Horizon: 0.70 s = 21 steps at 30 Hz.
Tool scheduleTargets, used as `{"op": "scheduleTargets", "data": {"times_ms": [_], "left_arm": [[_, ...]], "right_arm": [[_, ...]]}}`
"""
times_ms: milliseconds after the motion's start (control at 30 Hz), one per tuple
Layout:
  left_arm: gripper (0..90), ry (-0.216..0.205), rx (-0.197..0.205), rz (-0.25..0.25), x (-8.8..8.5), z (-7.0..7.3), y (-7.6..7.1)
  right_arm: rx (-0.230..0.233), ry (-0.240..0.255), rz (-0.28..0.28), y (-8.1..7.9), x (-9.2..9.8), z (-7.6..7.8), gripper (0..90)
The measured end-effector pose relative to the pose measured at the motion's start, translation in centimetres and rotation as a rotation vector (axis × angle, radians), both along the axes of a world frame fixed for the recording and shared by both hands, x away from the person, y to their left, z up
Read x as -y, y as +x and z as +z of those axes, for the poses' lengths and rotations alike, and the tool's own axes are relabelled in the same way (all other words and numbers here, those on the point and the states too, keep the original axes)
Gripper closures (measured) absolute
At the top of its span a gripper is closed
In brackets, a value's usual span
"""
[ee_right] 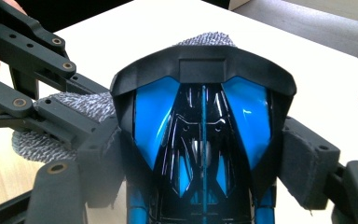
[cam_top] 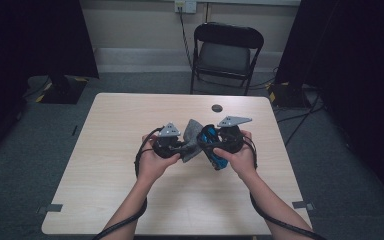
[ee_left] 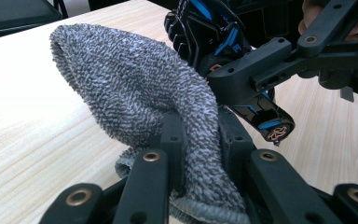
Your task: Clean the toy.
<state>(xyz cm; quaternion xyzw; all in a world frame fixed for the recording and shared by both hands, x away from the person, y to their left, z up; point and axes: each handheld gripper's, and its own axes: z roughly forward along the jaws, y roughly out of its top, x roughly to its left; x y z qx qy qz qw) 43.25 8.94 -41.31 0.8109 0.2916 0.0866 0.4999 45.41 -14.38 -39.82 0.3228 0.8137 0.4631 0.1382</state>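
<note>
Above the middle of the table, my left gripper [cam_top: 178, 145] is shut on a grey terry cloth [cam_top: 192, 136]. In the left gripper view the cloth [ee_left: 130, 88] rises as a folded hump from between the jaws of that gripper [ee_left: 201, 135]. My right gripper [cam_top: 215, 142] is shut on a black and blue toy car [cam_top: 214, 152], its padded jaws pressing both flanks of the car [ee_right: 203, 135]. The cloth [ee_right: 81, 105] lies against the car's left side and pokes up behind it. The car [ee_left: 214, 32] hangs tilted above the tabletop, one wheel [ee_left: 275, 133] showing.
The light wooden table [cam_top: 130, 190] carries a small dark round disc [cam_top: 217, 108] near its far edge. A black folding chair [cam_top: 225, 52] stands beyond the table, with cables on the floor and dark curtains at both sides.
</note>
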Motion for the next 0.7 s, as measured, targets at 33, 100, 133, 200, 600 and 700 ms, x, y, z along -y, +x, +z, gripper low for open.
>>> {"op": "scheduleTargets", "data": {"times_ms": [33, 100, 133, 200, 600, 700], "left_arm": [[75.4, 0.0, -0.003, 0.0, 0.0, 0.0, 0.0], [75.4, -0.006, -0.006, -0.003, 0.1, -0.1, 0.0], [75.4, -0.006, -0.006, -0.003, 0.1, -0.1, 0.0], [75.4, -0.004, -0.003, -0.012, 0.3, -0.2, 0.0], [75.4, 0.007, -0.029, -0.034, 0.9, -0.7, -0.2], [75.4, 0.014, -0.03, -0.05, 1.5, -0.8, -0.4]], "right_arm": [[-0.001, 0.005, 0.003, 0.0, 0.0, 0.0, 25.4], [0.0, 0.006, 0.002, 0.0, 0.0, 0.1, 25.4], [0.001, 0.006, 0.002, 0.0, 0.0, 0.1, 25.4], [0.002, 0.007, -0.001, 0.0, 0.0, 0.2, 25.4], [0.01, 0.013, -0.014, 0.2, -0.2, 0.4, 25.5], [0.014, 0.02, -0.016, 0.3, -0.4, 0.8, 25.4]]}}
